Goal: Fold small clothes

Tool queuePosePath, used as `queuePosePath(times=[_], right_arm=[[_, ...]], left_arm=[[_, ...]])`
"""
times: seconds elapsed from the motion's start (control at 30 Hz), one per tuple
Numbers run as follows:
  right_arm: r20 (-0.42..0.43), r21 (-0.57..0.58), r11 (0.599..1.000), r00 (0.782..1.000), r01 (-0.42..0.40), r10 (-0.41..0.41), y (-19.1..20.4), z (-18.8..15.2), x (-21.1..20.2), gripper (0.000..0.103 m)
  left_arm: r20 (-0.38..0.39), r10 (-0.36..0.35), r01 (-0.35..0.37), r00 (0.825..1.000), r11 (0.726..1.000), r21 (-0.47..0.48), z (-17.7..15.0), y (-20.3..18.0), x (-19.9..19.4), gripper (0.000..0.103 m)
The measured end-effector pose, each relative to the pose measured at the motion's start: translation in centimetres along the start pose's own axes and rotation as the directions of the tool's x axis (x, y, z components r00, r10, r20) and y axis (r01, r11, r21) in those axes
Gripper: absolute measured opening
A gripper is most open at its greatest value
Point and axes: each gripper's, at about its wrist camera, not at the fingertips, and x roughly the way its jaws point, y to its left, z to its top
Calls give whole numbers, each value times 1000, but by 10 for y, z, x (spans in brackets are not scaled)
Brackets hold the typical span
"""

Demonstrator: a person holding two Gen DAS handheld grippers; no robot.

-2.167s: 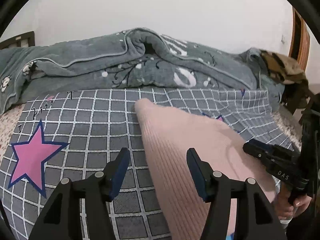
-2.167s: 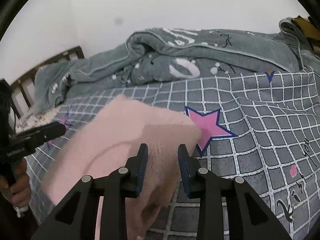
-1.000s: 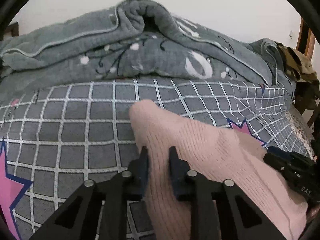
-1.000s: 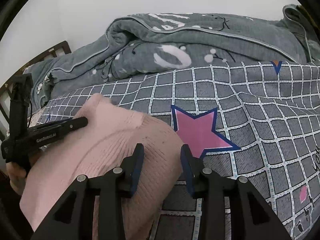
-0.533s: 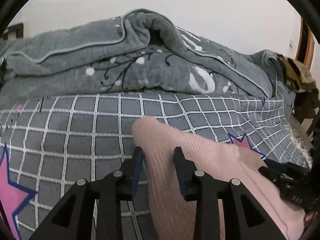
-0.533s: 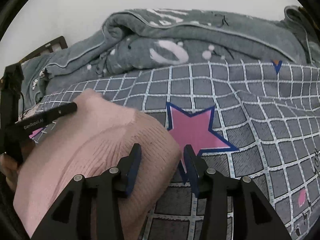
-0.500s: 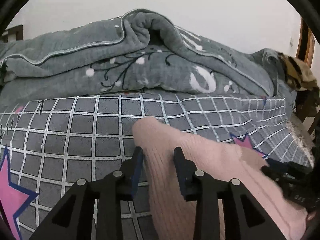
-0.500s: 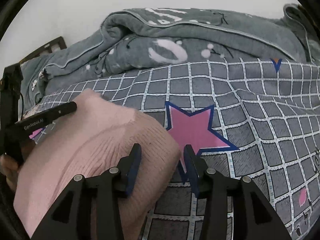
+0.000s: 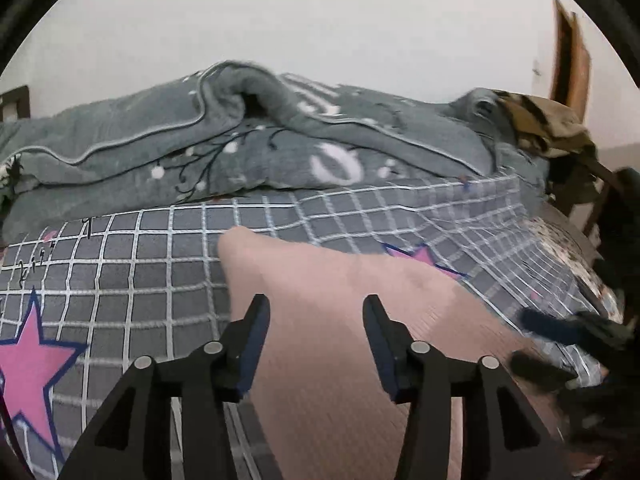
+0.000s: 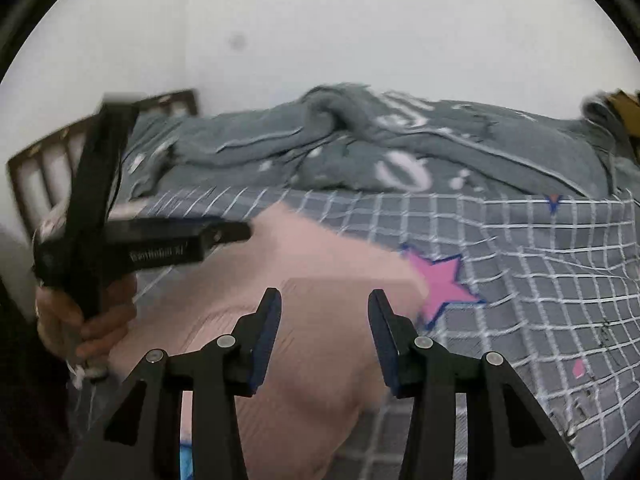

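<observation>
A bed [image 9: 168, 280] fills both views, covered with a grey sheet crossed by a white grid and printed with pink stars [image 10: 444, 280]. Along its far side lies a bunched grey blanket [image 9: 256, 144] with pale piping and white motifs, against a plain white wall [image 9: 320, 20]. A dark wooden headboard [image 10: 44, 156] shows at the left of the right wrist view; the left wrist view instead shows a brown wooden frame [image 9: 570, 56] and a camouflage-patterned cloth [image 9: 540, 124] at the far right.

The pink knit garment [image 9: 328, 312] lies folded flat on the sheet, near the bed's front edge, one rounded corner pointing toward the blanket.

The left tongs [image 9: 316, 340] point down at a slant above the garment's left part. Its jaws have just been opening and stand apart; the knit shows between them, but the pads do not press on it. The right tongs [image 10: 324, 336] hang in the same slanted pose above the garment's right part, jaws likewise parted and just widened a little, gripping nothing.

Only the right wrist view shows the person's left hand [image 10: 88, 320] wrapped around its black handle, with lettering on the body too blurred to read. From the left wrist view the right tongs appear only as a dark smeared shape at the lower right.
</observation>
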Motion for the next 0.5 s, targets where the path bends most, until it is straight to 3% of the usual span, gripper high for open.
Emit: queuePosePath(times=[0.13, 0.23, 0.5], right_arm=[[-51, -14, 999, 998, 43, -44, 6, -22, 7, 43], [-57, 32, 998, 997, 55, -53, -2, -34, 0, 40], [-100, 156, 985, 993, 79, -63, -22, -54, -9, 39]], left_arm=[[-21, 8, -7, 1000, 999, 40, -23, -19, -17, 48], [-26, 70, -68, 997, 995, 80, -44, -30, -25, 48], [-58, 82, -80, 995, 996, 28, -74, -21, -47, 52]])
